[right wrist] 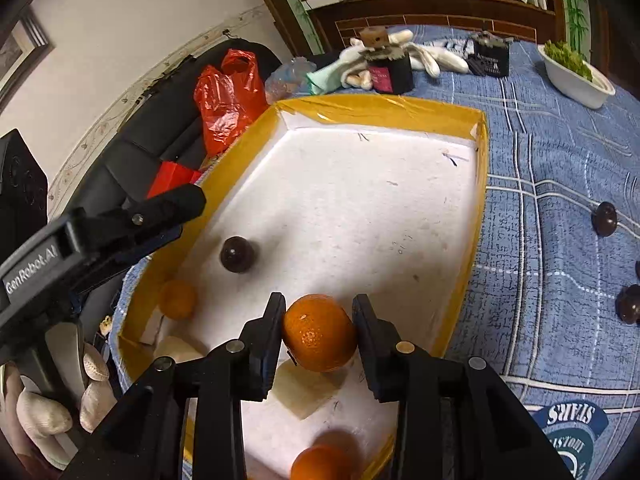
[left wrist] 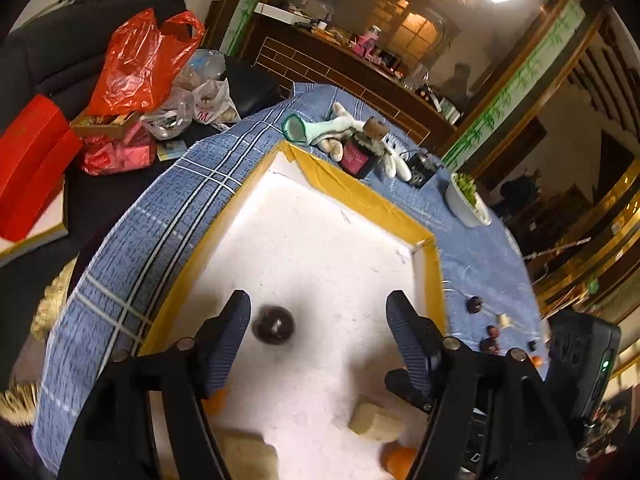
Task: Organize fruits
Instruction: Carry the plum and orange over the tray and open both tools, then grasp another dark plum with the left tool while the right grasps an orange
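Observation:
A white foam tray with a yellow taped rim (left wrist: 360,196) (right wrist: 380,106) lies on a blue plaid cloth. My left gripper (left wrist: 318,322) is open and empty above the tray, over a dark round fruit (left wrist: 274,325) (right wrist: 237,255). My right gripper (right wrist: 318,322) is shut on an orange (right wrist: 320,332), held just above the tray floor. Two more oranges lie in the tray, one at the near edge (right wrist: 320,462) (left wrist: 400,460) and one at the left wall (right wrist: 178,299). Pale foam blocks (left wrist: 376,420) (right wrist: 308,390) lie in the tray. The left gripper also shows in the right wrist view (right wrist: 176,204).
Dark fruits (right wrist: 605,219) (left wrist: 474,304) lie loose on the cloth right of the tray. A white bowl of greens (right wrist: 576,74) (left wrist: 468,200), a stuffed toy (right wrist: 400,50) and dark boxes (left wrist: 356,156) stand beyond it. A red bag (left wrist: 140,60) sits on the sofa, left.

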Tool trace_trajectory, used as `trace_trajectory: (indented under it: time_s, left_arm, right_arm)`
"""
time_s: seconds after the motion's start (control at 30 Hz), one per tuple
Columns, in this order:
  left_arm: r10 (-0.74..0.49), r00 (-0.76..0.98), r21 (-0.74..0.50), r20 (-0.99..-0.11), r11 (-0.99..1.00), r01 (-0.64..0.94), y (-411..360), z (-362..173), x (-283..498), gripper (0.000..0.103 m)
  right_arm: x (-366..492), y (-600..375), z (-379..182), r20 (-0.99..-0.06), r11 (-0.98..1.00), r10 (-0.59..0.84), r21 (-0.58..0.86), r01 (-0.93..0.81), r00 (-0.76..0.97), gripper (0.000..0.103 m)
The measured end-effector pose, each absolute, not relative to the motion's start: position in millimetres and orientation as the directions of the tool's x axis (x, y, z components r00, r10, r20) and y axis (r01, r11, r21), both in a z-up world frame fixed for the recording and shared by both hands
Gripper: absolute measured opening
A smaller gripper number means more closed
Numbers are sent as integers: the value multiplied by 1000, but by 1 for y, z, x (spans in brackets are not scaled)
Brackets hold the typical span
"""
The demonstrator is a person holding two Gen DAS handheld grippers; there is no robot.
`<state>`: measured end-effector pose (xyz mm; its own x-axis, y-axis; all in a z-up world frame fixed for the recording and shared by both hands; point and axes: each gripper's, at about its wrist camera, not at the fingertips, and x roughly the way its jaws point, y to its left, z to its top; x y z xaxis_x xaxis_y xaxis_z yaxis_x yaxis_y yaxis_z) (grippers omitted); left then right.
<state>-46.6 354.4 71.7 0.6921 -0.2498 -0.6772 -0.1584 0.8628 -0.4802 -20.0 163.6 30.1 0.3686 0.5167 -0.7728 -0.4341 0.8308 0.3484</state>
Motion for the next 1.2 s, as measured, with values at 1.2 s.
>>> trace_trajectory:
  time_s: [1.2]
  left_arm:
    - [-375, 491, -326, -786, 927, 186, 103, 67, -32, 85]
  right_arm:
    - [-80, -220, 33, -695, 902, 221, 413, 128, 684, 59]
